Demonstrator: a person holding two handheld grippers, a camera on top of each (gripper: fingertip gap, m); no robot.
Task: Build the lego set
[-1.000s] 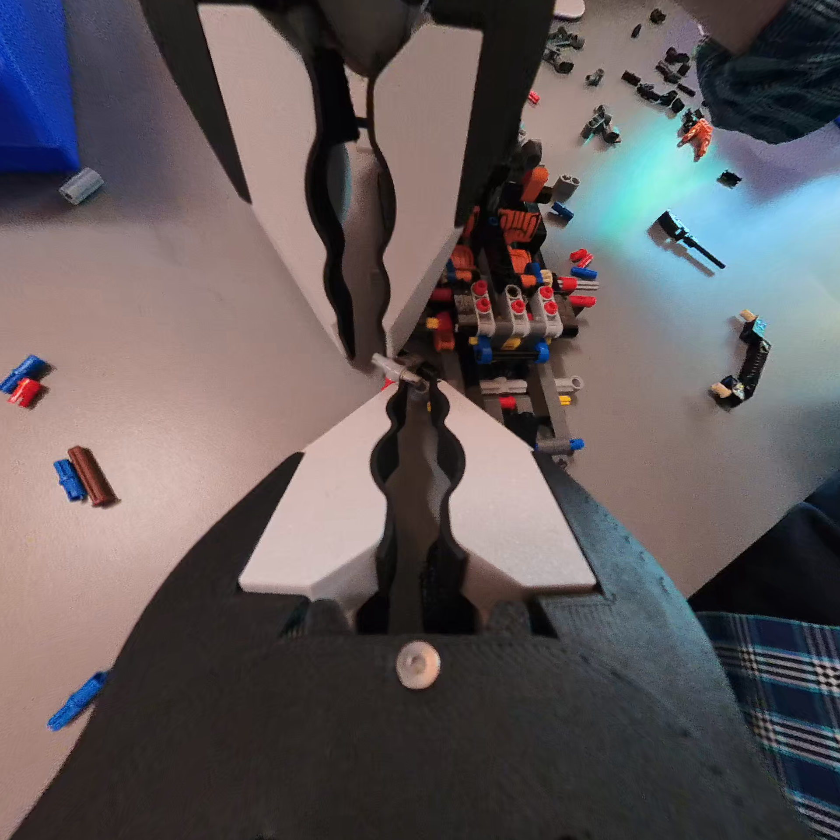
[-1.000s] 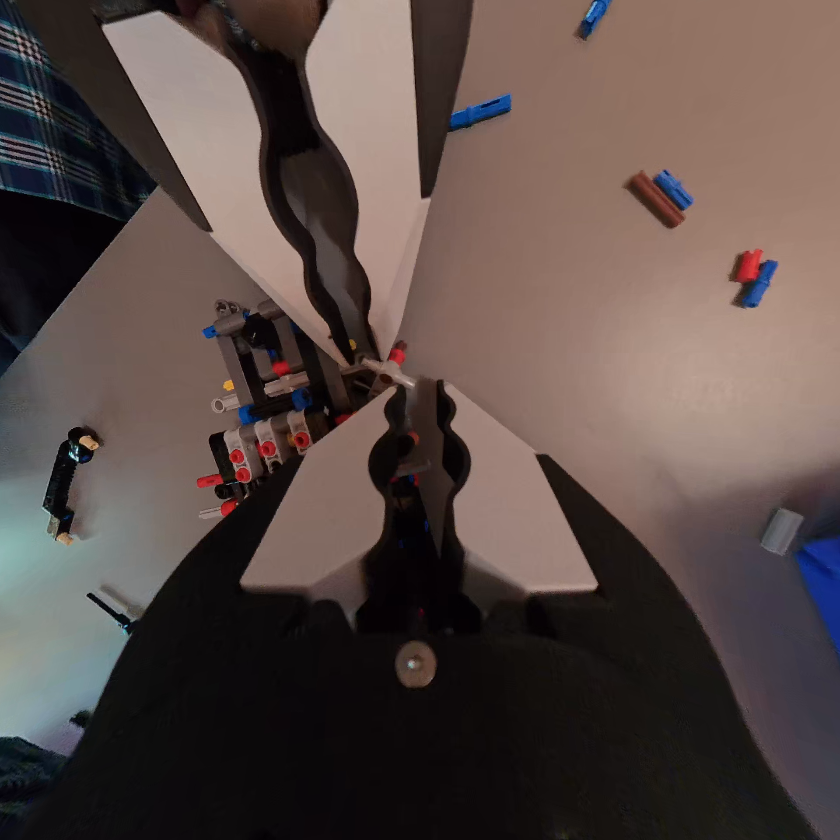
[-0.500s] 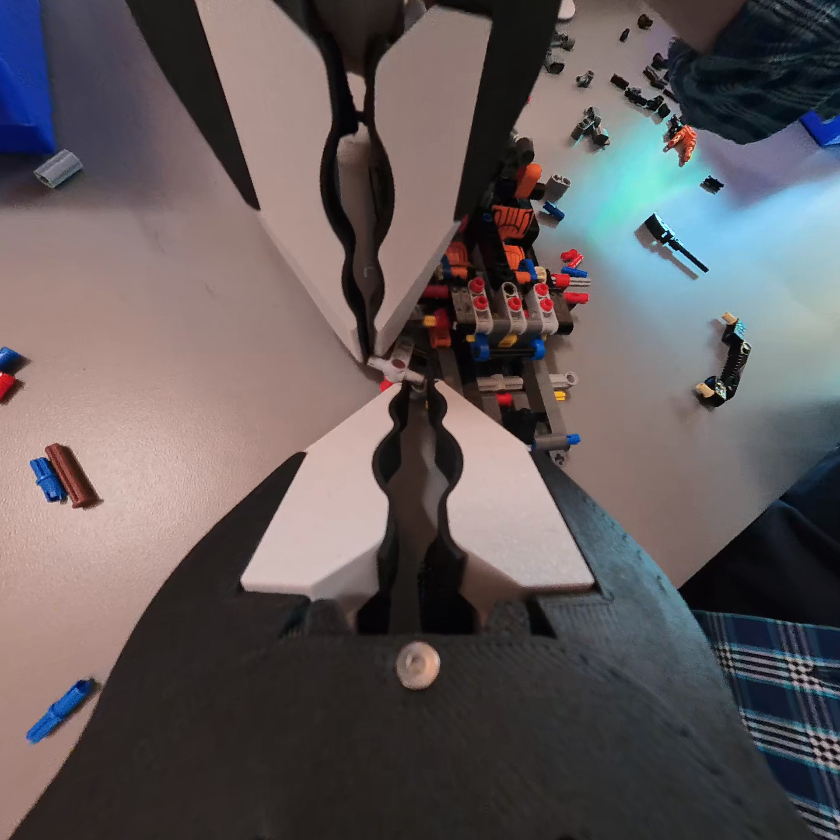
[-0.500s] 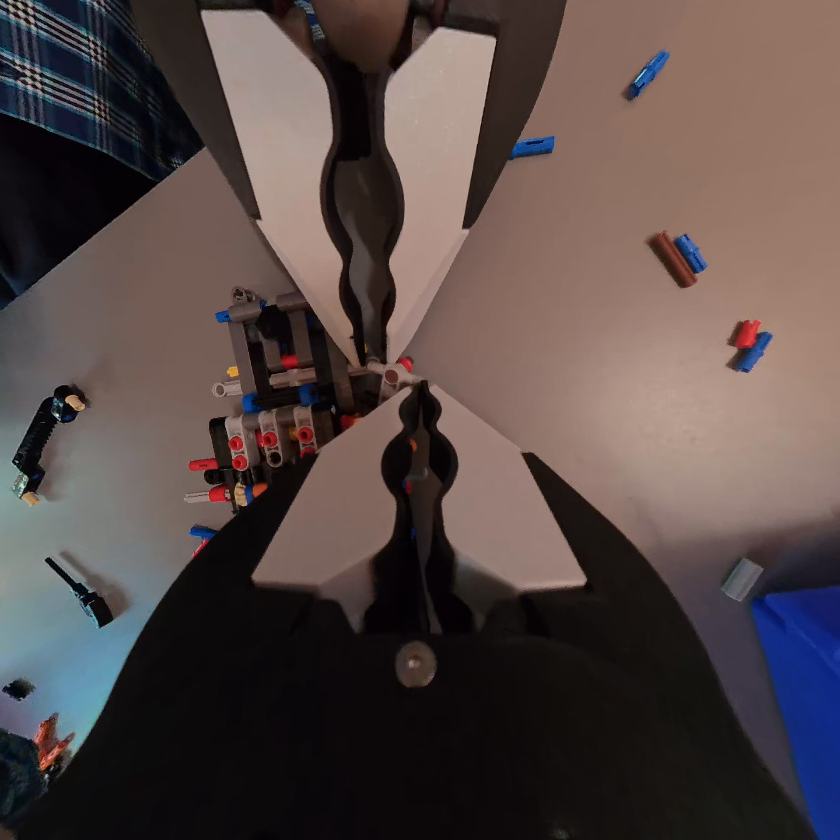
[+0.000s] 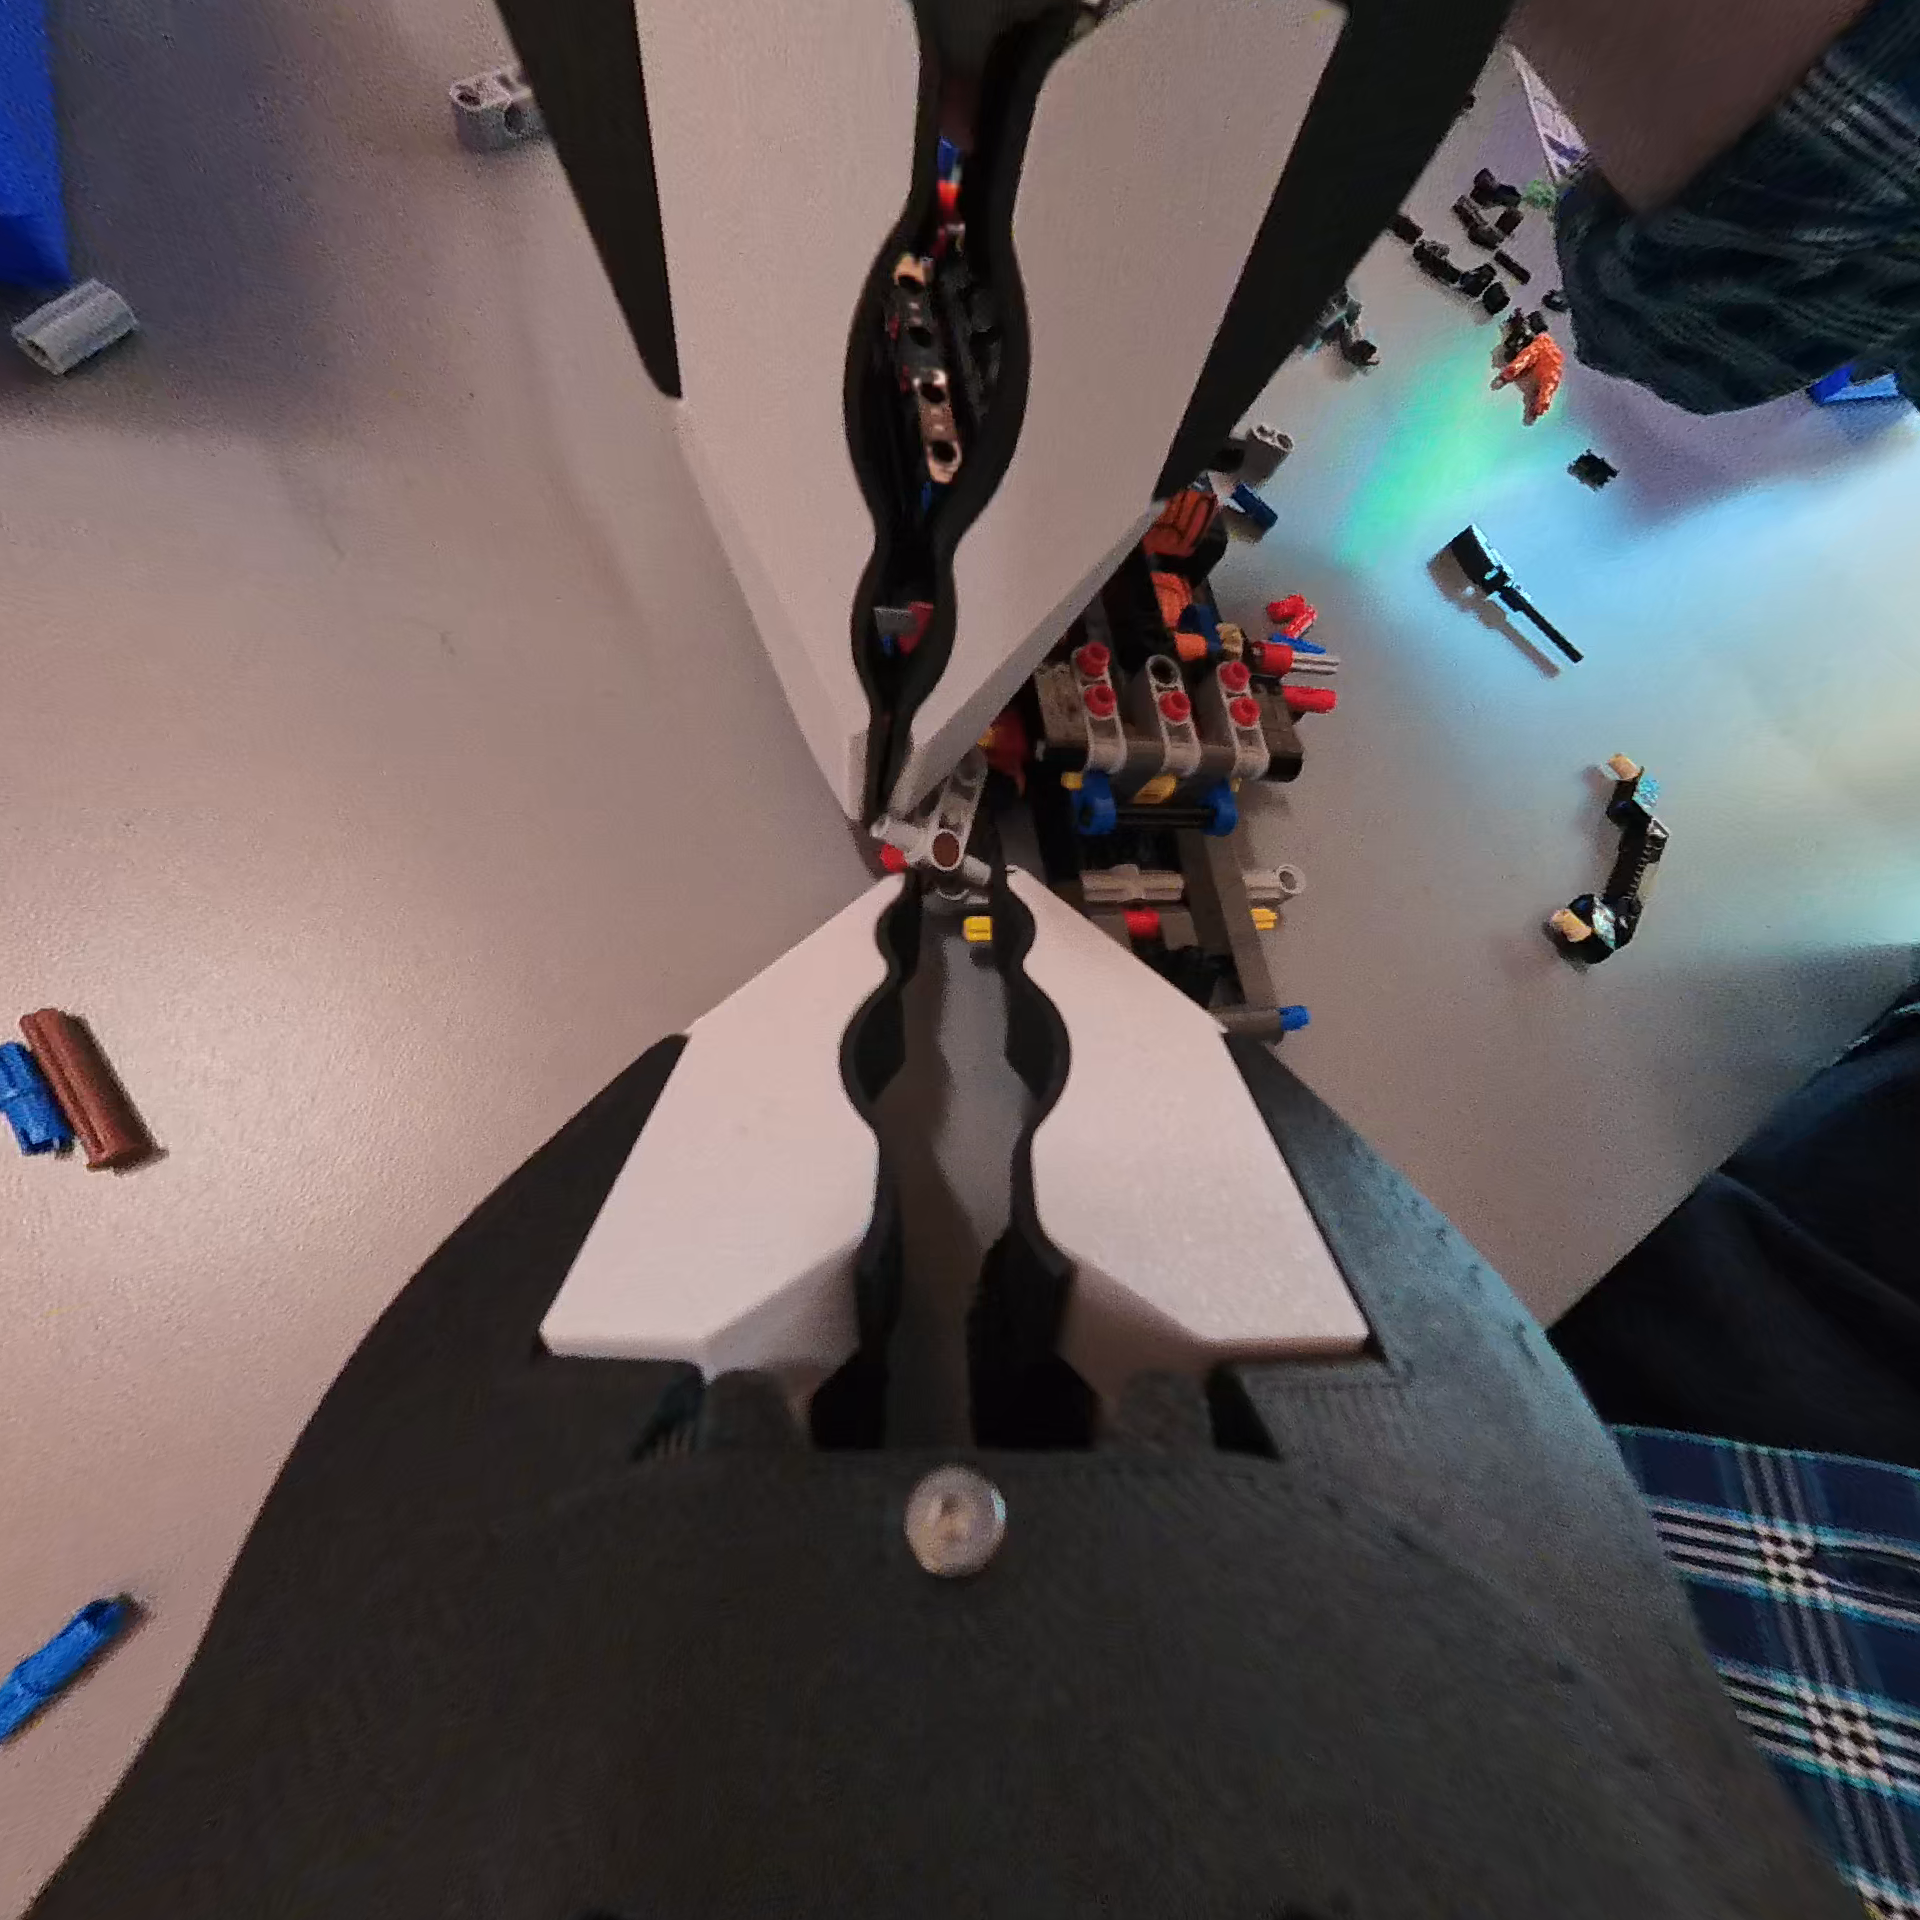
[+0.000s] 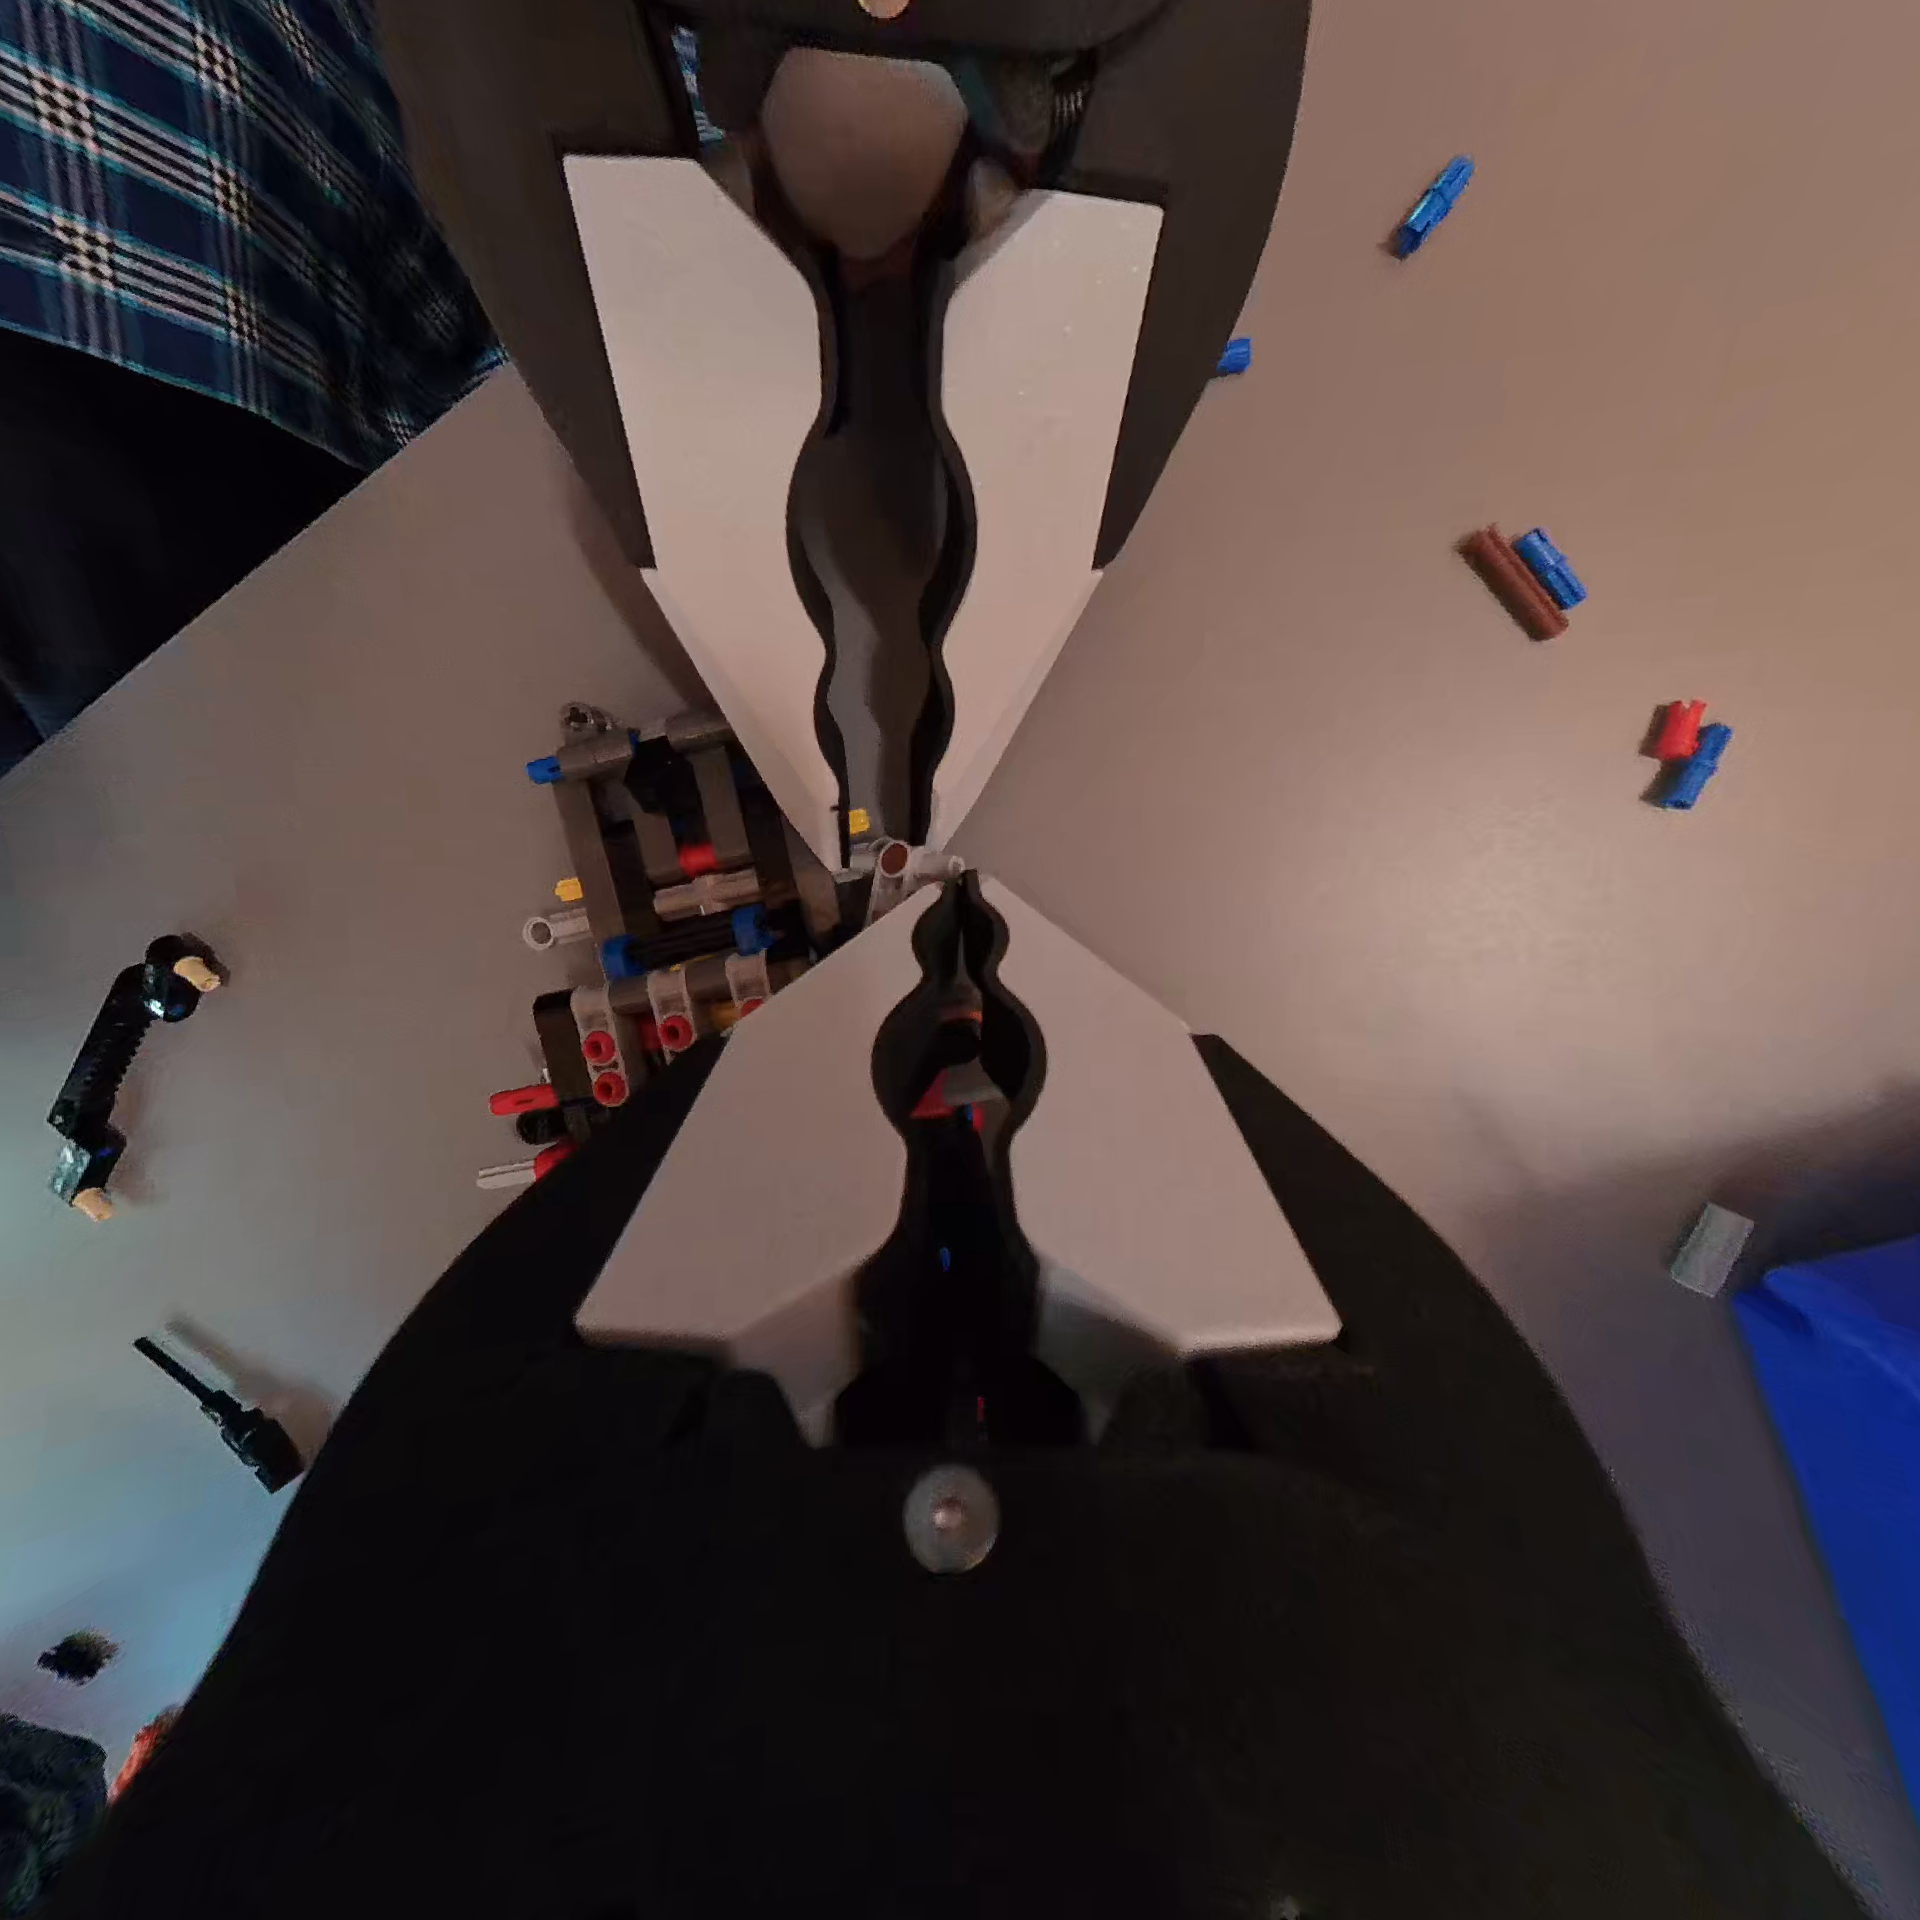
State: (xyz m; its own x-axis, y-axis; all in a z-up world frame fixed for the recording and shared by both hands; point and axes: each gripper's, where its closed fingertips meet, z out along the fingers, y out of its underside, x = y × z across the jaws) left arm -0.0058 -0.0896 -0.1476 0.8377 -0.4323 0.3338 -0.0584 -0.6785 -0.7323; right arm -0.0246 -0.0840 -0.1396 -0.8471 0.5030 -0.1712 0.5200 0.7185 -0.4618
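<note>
A partly built lego model [image 5: 1164,727] of grey beams with red, blue and yellow pins lies on the grey table [image 5: 416,727]; it also shows in the right wrist view [image 6: 665,862]. My two grippers meet tip to tip at its edge. My right gripper [image 6: 961,888] is shut on the end of a small light grey connector [image 6: 904,862] with a red pin, held against the model. The connector [image 5: 935,826] shows between both tips. My left gripper [image 5: 948,899] is closed to a narrow gap on the model's edge beam. The contact point is partly hidden.
Loose parts lie around: brown and blue pins [image 5: 83,1086], a blue pin [image 5: 62,1662], a grey connector [image 5: 73,327], red and blue pins [image 6: 1683,753], black parts [image 5: 1610,862] [image 5: 1507,597]. A blue bin [image 6: 1839,1455] stands beside. A person's sleeve [image 5: 1766,208] is at the far side. My left and right fingertips are right by each other.
The right gripper's jaws have closed tighter on the connector. The connector has turned and moved in against the model's edge. Both grippers have lined up more squarely.
</note>
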